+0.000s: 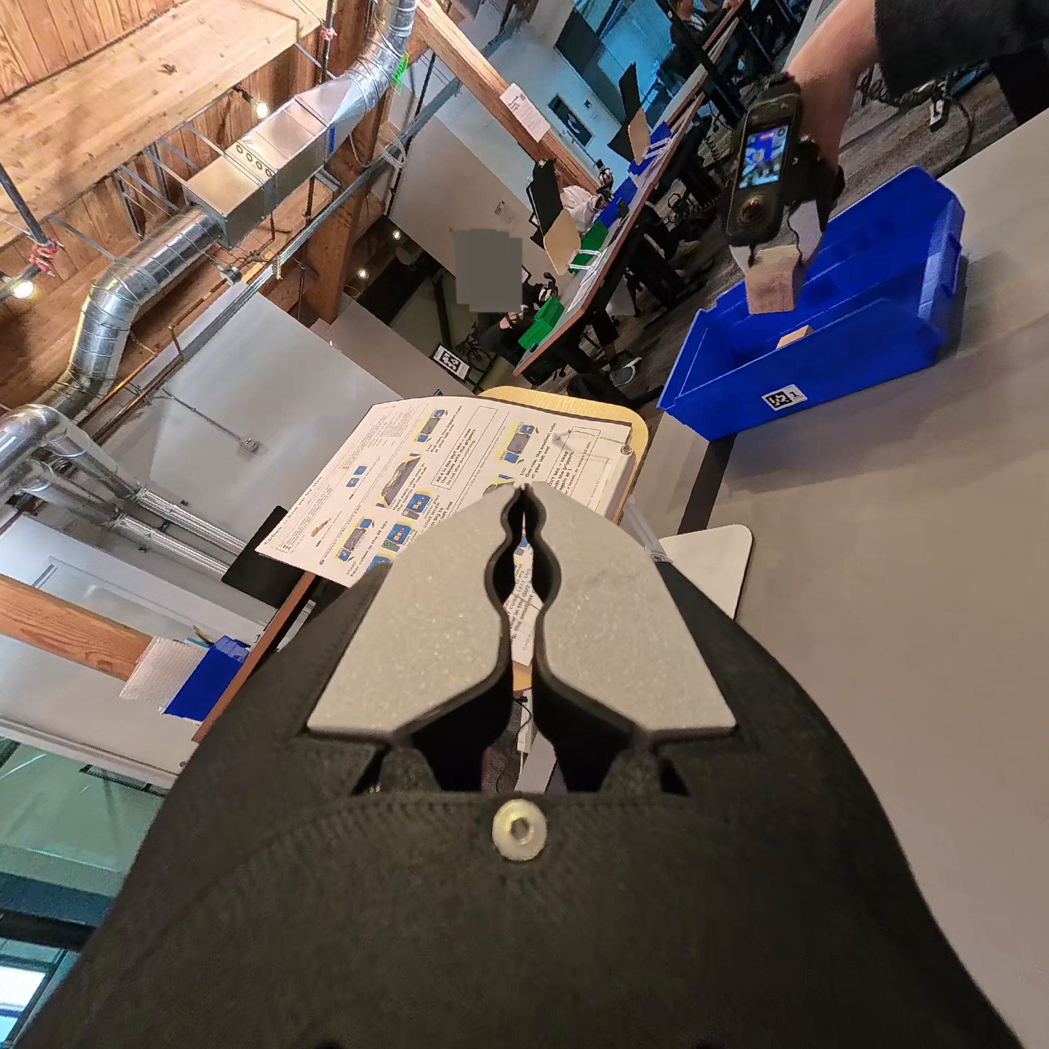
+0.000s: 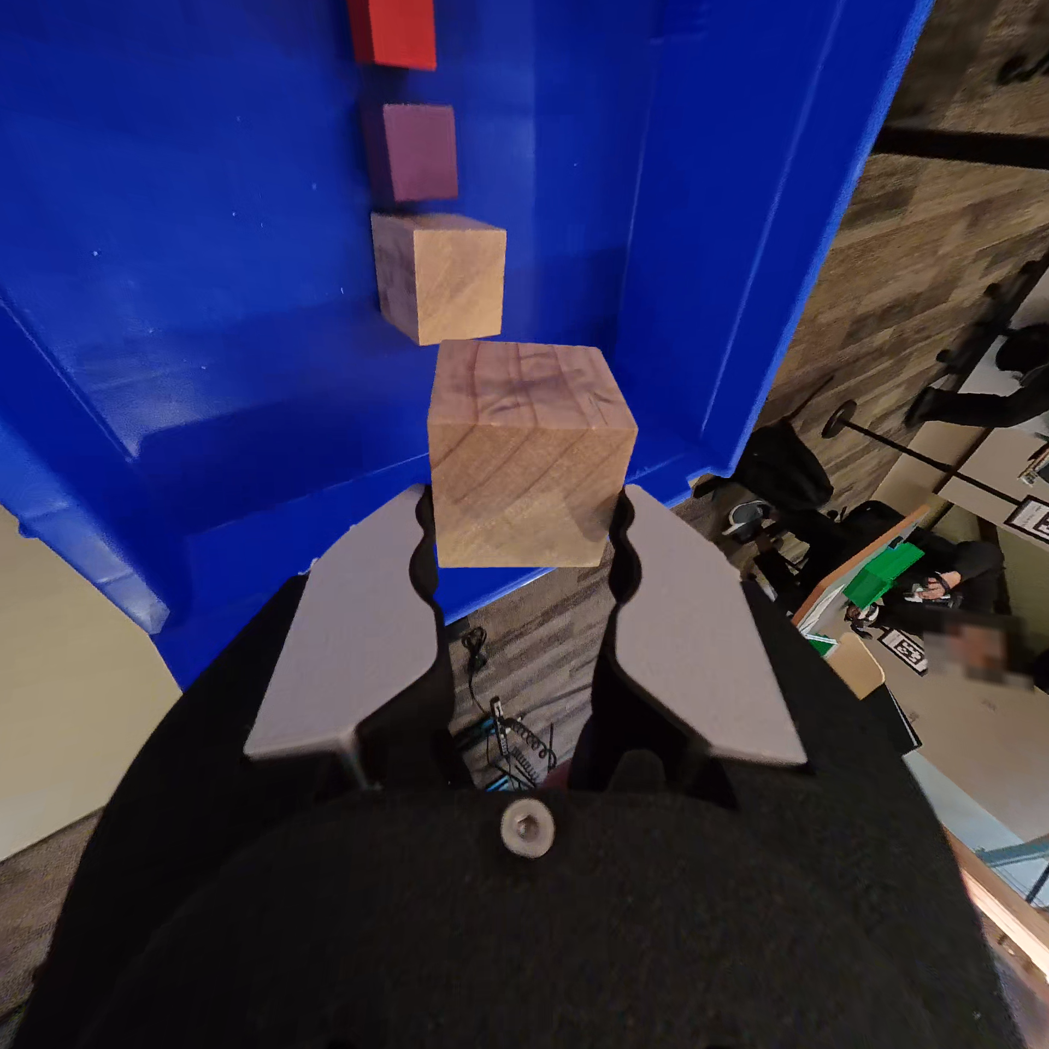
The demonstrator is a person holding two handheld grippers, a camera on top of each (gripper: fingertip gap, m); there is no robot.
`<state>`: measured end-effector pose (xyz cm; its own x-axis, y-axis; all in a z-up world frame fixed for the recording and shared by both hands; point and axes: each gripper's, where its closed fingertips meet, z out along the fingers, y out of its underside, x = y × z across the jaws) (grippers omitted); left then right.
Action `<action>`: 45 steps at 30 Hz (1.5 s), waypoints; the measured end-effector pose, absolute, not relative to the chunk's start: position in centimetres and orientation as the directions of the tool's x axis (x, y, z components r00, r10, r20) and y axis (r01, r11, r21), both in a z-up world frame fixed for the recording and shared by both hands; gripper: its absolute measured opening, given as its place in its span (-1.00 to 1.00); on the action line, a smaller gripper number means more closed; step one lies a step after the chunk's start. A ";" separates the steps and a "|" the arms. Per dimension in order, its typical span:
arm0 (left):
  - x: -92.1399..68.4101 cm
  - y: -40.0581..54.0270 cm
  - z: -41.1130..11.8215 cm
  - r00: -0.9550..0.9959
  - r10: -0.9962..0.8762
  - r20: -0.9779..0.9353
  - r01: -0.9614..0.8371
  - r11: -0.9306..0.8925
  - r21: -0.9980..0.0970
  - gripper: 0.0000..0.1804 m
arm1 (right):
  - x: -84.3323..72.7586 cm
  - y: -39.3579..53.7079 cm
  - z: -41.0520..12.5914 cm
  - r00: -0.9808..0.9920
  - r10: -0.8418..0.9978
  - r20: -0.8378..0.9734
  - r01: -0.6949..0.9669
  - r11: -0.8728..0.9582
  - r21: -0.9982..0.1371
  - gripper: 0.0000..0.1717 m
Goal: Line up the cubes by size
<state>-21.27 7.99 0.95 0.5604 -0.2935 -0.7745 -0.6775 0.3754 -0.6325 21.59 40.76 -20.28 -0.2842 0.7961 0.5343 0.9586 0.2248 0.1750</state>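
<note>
Bare wood, stiff and probably light, made the largest cube [image 2: 531,454] easy to pinch by its flat opposite faces; it was clamped by the right gripper [image 2: 522,511] above the blue bin [image 2: 170,227], the row of smaller cubes [image 2: 440,278] at 12 o'clock. The left gripper [image 1: 523,491] was shut on nothing.

Bright, even indoor light from small ceiling spots [image 1: 22,288] — cool blue cast at the windows. Strong wide-angle bending toward the edges; beams and ducts [image 1: 142,272] curve. Soft motion blur at the frame edges — soft shadow on one face of the wooden cube [image 2: 528,454].
</note>
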 end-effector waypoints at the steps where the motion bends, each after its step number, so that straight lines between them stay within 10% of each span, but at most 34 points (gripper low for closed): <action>1: -21.3 8.0 0.9 0.560 -0.295 -0.774 -0.679 0.373 -0.633 -1.00 | 21.7 40.9 -20.6 -0.290 0.801 0.524 0.956 0.224 0.188 -0.32; 30: -20.9 8.7 -0.2 0.535 -0.331 -0.777 -0.697 0.347 -0.628 -1.00 | 24.7 43.1 -28.0 -0.343 0.898 0.277 0.890 0.216 0.402 -0.32; 45: -19.3 8.4 -0.5 0.520 -0.352 -0.779 -0.708 0.332 -0.623 -1.00 | 15.1 35.0 -13.0 -0.094 0.582 0.808 0.984 0.176 -0.012 -0.50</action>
